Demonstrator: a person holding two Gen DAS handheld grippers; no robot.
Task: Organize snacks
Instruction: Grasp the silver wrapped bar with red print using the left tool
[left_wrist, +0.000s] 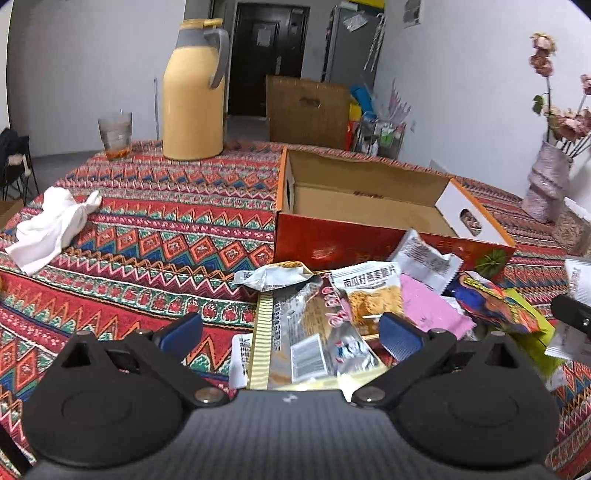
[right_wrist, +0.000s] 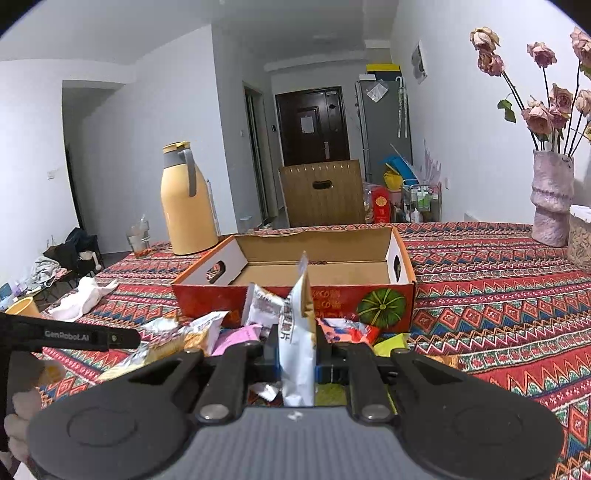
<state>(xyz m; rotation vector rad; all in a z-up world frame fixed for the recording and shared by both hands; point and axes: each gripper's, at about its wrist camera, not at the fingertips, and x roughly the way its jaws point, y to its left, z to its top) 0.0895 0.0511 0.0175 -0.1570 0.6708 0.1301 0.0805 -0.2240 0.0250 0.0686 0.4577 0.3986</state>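
An open red cardboard box (left_wrist: 332, 243) with an empty brown inside stands on the patterned tablecloth; it also shows in the right wrist view (right_wrist: 207, 295). A heap of snack packets (left_wrist: 373, 291) lies in front of it. My left gripper (left_wrist: 291, 332) is open and hovers over a long clear-and-silver packet (left_wrist: 314, 332) at the heap's left end, not touching it. My right gripper (right_wrist: 295, 349) is shut on a white snack packet (right_wrist: 297, 354) and holds it upright above the heap (right_wrist: 207, 332), just short of the box's front wall.
A yellow thermos (left_wrist: 194, 96) and a drinking glass (left_wrist: 115, 134) stand behind the box to the left. A crumpled white cloth (left_wrist: 51, 229) lies at the left. A pink vase with dried roses (right_wrist: 550, 199) stands at the right. The left gripper's body (right_wrist: 70, 336) shows at the left.
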